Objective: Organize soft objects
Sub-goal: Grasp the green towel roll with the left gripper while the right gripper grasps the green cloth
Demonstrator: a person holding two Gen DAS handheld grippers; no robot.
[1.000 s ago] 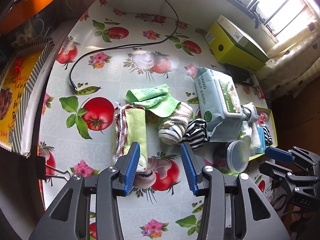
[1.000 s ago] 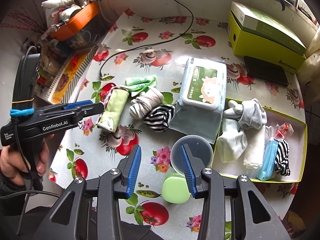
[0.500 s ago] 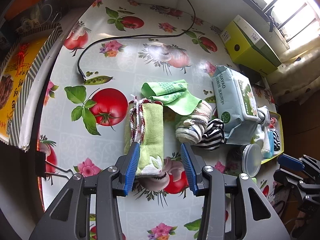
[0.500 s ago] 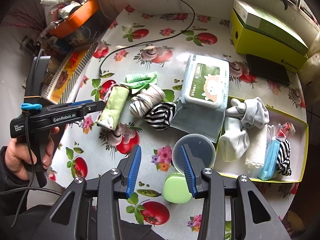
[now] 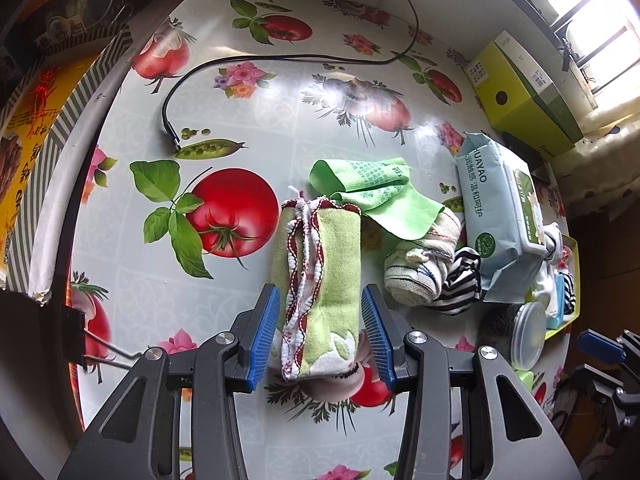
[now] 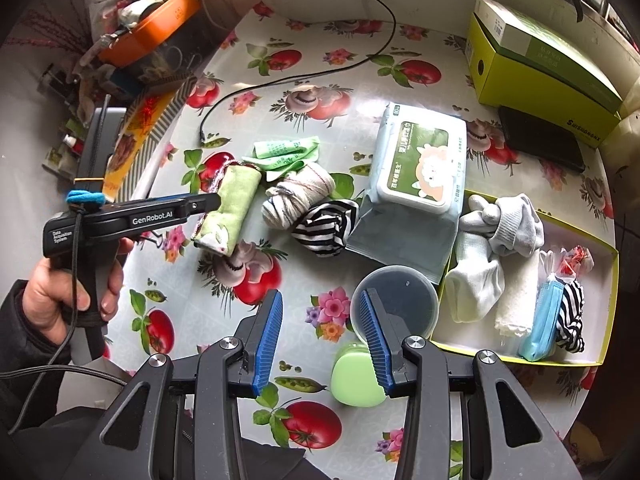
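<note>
both wrist views look steeply down (left nearer), sharing the rolled towel point(image 5: 320, 280).

Table point(image 5: 120, 184) under tomato-print oilcloth; barred window point(image 5: 580, 20) at back, daylight streaming in.

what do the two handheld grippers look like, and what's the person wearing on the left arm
Both grippers, left gripper and right gripper, have black angular frames, silver pivot screws and ribbed blue pads. Seen side-on, the left one has a pistol handle, white "GenRobot.AI" lettering, a blue band and a black cable. The sleeve is dark.
</note>
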